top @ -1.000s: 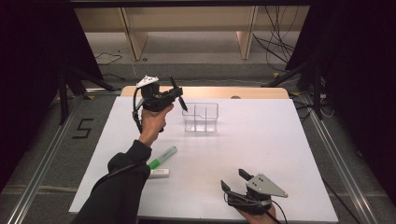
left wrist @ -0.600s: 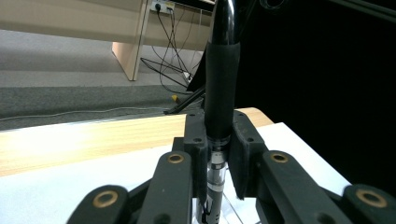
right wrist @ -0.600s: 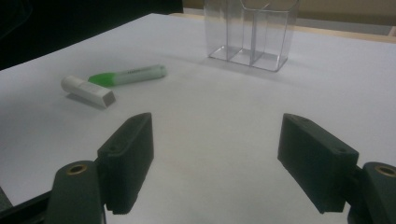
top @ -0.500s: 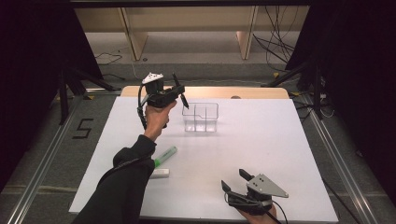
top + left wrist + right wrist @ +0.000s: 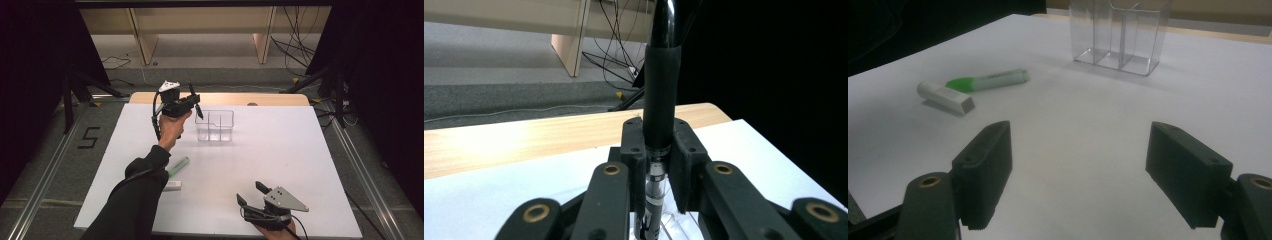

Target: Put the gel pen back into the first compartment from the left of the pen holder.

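My left gripper is raised above the table's far left and is shut on a black pen. The pen stands nearly upright with its lower tip over the left end of a clear divided organizer. In the left gripper view the pen rises between the pads, and the organizer's rim shows faintly below. My right gripper rests low near the front edge, open with nothing between its jaws.
A green highlighter and a small white block lie side by side on the white table top, left of centre. In the right gripper view the highlighter and block are ahead on the left, the organizer farther back.
My left gripper has drifted a little to the right and slightly down with the pen, closer to the organizer. The right gripper has kept still.
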